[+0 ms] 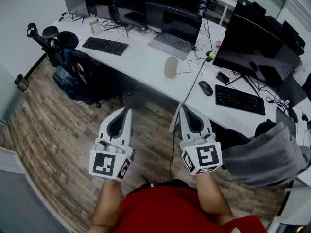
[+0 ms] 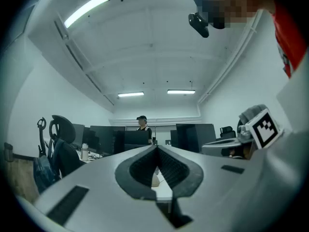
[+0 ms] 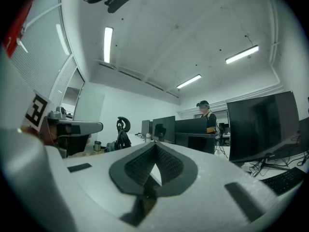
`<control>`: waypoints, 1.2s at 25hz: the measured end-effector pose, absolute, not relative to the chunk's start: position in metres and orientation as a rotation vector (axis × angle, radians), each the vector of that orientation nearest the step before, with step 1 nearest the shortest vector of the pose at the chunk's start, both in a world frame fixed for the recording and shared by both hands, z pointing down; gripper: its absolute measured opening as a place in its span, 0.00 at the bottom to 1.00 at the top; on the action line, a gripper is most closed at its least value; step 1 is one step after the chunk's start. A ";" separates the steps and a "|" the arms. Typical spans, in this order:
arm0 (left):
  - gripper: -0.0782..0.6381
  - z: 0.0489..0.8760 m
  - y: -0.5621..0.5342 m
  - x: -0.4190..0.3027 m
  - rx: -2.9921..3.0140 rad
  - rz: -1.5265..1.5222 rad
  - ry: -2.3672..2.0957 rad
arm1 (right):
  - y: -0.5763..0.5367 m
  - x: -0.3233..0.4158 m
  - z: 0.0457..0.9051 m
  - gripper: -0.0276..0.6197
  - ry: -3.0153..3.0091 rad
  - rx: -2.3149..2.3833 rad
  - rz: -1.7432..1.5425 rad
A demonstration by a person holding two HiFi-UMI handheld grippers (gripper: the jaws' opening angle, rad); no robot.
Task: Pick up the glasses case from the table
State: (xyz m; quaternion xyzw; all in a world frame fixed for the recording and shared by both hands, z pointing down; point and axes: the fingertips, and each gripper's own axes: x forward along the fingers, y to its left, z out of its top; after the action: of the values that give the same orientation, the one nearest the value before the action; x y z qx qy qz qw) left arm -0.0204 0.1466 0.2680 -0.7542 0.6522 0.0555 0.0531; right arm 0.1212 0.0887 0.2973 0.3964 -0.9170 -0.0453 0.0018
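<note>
One beige oval glasses case, two black keyboards, one black computer mouse, one open silver laptop and one pale lidded bottle sit on the white worktop; one person in a dark cap stands beyond.

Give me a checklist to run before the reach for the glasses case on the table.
1. Glasses case in view on the table: ok.
2. Case apart from the laptop and mouse: ok.
3. Right gripper jaws open: not ok, shut, empty.
4. Left gripper jaws open: not ok, shut, empty.
5. Grippers at the table: not ok, both short of its edge.
6. Case closed: cannot tell.
</note>
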 end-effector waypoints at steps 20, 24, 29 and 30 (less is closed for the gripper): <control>0.12 0.302 0.174 -0.100 -2.328 0.262 2.027 | 0.096 0.057 0.336 0.05 -2.758 1.268 -0.076; 0.12 0.309 0.165 -0.118 -2.335 0.275 2.032 | 0.085 0.043 0.344 0.05 -2.725 1.270 -0.075; 0.12 0.309 0.129 -0.135 -2.315 0.239 2.029 | 0.042 0.030 0.350 0.05 -2.720 1.309 -0.082; 0.12 0.311 0.117 -0.137 -2.314 0.223 2.027 | 0.029 0.029 0.354 0.05 -2.714 1.320 -0.076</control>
State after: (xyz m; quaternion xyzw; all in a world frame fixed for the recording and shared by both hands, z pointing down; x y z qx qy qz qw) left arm -0.1368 0.1171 0.3106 -0.7500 0.6568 0.0723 0.0287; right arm 0.0294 0.0293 0.3539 0.4365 -0.8973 -0.0252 0.0612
